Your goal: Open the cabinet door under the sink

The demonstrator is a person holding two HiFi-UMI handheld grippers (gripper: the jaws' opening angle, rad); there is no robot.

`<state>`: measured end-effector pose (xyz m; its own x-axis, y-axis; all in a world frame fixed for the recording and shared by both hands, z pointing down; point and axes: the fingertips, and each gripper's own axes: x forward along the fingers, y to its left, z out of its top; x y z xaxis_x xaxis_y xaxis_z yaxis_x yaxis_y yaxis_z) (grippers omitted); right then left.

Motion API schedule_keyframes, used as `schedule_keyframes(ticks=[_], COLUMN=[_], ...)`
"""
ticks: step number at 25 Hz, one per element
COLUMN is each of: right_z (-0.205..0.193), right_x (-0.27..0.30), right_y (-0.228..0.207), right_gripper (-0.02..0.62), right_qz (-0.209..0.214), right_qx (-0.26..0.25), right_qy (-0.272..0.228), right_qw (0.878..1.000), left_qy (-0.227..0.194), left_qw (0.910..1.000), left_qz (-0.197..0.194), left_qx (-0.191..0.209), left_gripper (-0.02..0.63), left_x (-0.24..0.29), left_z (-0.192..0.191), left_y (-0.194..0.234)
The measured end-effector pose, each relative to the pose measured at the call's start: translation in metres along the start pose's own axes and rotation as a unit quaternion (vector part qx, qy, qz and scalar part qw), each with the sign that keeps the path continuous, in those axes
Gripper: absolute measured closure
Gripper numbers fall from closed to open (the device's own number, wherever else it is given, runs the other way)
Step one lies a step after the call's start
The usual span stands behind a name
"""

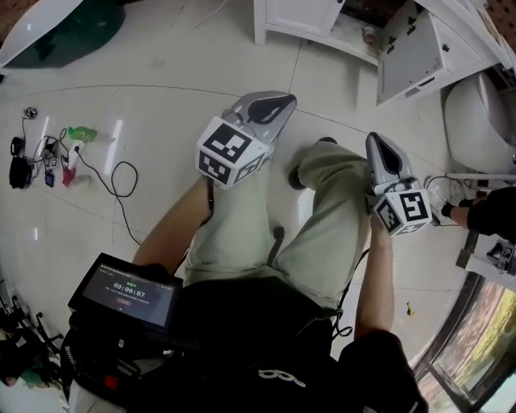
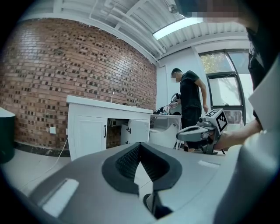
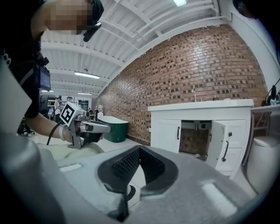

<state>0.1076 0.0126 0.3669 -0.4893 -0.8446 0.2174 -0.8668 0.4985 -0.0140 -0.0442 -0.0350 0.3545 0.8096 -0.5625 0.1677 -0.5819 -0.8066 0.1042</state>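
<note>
The white sink cabinet (image 1: 310,16) stands at the far end of the tiled floor. Its right door (image 1: 407,56) is swung open, and the dark inside shows beside it. My left gripper (image 1: 274,101) rests on my left thigh, shut and empty. My right gripper (image 1: 376,139) lies on my right thigh, also shut with nothing in it. Both are well short of the cabinet. In the left gripper view, the jaws (image 2: 140,145) meet, and the open door (image 2: 136,130) is ahead. In the right gripper view, the jaws (image 3: 140,148) meet, and the open door (image 3: 217,138) hangs ajar.
A white toilet (image 1: 476,121) sits right of the cabinet. Cables and small gadgets (image 1: 48,157) lie on the floor at left. A dark green tub (image 1: 72,32) is at the far left. Another person (image 2: 190,100) stands by a bench at right. A screen (image 1: 125,294) hangs at my waist.
</note>
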Motion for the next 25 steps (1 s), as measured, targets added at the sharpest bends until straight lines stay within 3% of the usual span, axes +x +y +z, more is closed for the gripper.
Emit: schedule_keyframes(ticks=[7, 25], right_z=[-0.004, -0.010], right_x=[0.006, 0.012], right_y=[-0.012, -0.008], right_gripper=[0.603, 0.603], right_qz=[0.003, 0.011], right_qx=[0.058, 0.055], right_qy=[0.001, 0.029], right_qw=[0.998, 0.998], left_qy=[0.013, -0.006], left_qw=[0.9998, 0.9999], left_qz=[0.009, 0.004], left_qx=[0.008, -0.011], left_gripper=[0.591, 0.591], left_x=[0.006, 0.002], left_z=[-0.006, 0.002], left_y=[0.002, 0.004])
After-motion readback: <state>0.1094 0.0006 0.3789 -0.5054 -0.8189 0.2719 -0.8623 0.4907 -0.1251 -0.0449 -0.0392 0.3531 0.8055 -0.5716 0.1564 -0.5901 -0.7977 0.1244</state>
